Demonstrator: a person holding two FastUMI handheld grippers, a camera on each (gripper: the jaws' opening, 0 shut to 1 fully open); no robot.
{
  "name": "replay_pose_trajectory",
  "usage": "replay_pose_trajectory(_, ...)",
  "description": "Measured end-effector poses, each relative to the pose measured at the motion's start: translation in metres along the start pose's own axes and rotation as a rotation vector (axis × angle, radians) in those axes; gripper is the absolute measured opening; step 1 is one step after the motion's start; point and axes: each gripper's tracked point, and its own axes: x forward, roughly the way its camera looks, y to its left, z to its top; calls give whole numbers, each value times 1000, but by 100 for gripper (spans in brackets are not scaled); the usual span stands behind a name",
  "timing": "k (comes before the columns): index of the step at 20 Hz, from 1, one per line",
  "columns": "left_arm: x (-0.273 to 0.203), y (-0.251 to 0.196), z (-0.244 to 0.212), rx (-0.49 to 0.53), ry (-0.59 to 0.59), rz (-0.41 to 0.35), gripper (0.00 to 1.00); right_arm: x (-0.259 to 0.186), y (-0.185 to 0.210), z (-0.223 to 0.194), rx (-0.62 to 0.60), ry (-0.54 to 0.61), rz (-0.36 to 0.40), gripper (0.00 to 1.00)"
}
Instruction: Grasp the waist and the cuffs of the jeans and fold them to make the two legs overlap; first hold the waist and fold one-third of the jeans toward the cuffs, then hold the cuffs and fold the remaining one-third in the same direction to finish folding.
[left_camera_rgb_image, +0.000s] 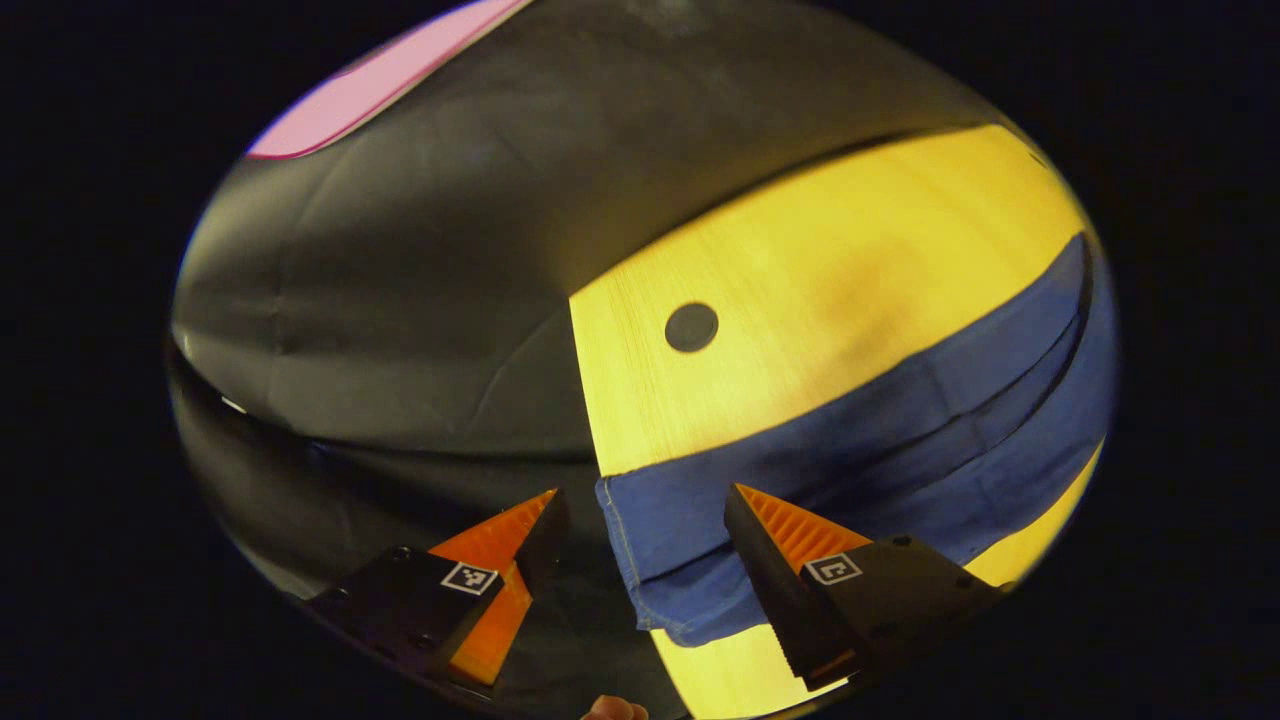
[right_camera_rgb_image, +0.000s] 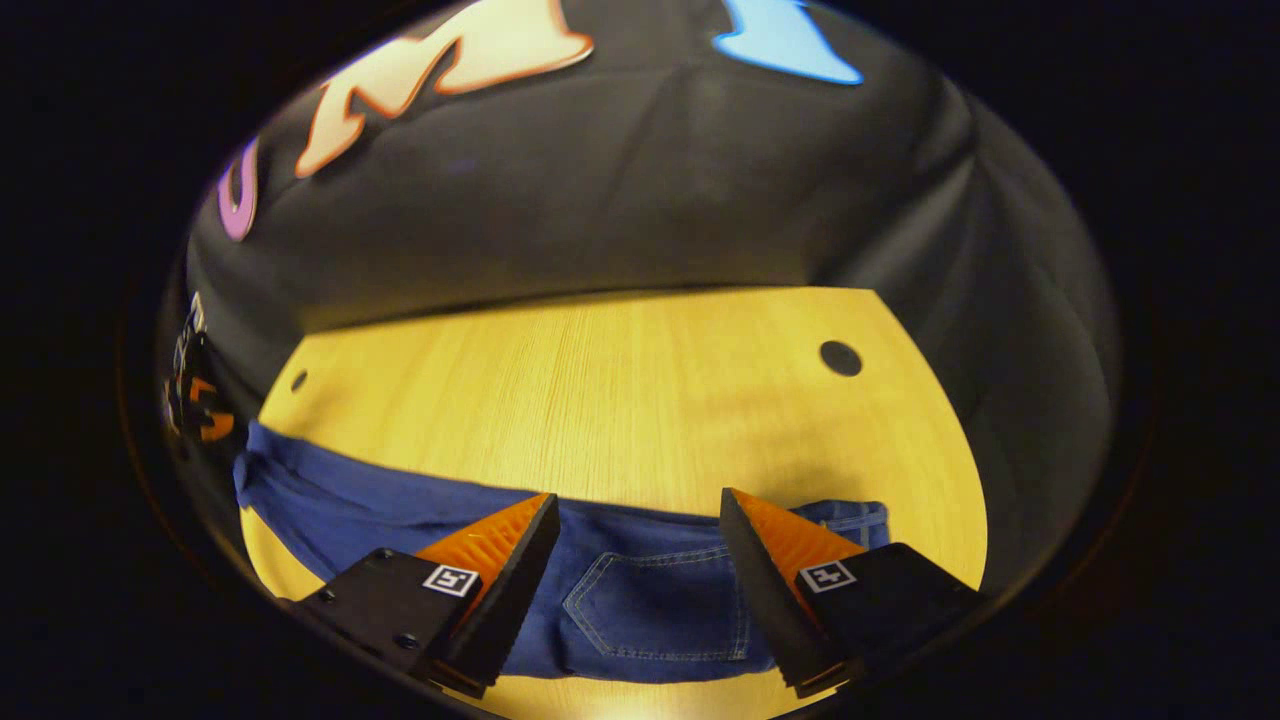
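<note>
Blue jeans (left_camera_rgb_image: 880, 450) lie flat on a yellow wooden table (left_camera_rgb_image: 800, 290), legs stacked one on the other. In the left gripper view the cuffs (left_camera_rgb_image: 650, 540) sit at the table's left end, just ahead of my left gripper (left_camera_rgb_image: 645, 510), which is open with the cuff edge between its fingers' line. In the right gripper view the waist end with a back pocket (right_camera_rgb_image: 650, 610) lies under my right gripper (right_camera_rgb_image: 638, 515), also open above the fabric. The jeans (right_camera_rgb_image: 400, 510) stretch left toward the other gripper (right_camera_rgb_image: 190, 395) at the far left.
Round dark holes mark the tabletop (left_camera_rgb_image: 691, 327) (right_camera_rgb_image: 840, 357). The table's left edge (left_camera_rgb_image: 585, 400) drops off beside the cuffs. Black booth cloth (right_camera_rgb_image: 640, 180) hangs behind the table. Bare wood (right_camera_rgb_image: 620, 400) spreads beyond the jeans. A fingertip (left_camera_rgb_image: 612, 708) shows at the bottom of the left gripper view.
</note>
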Motion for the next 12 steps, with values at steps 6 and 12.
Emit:
replay_pose_trajectory(6, -14, -17, 8, -301, -144, -96, 95, -54, -100, -30, 36, 28, -89, 100)
replay_pose_trajectory(12, -8, -16, 19, -498, -275, -65, 96, -50, -150, -105, 93, 158, -58, 99)
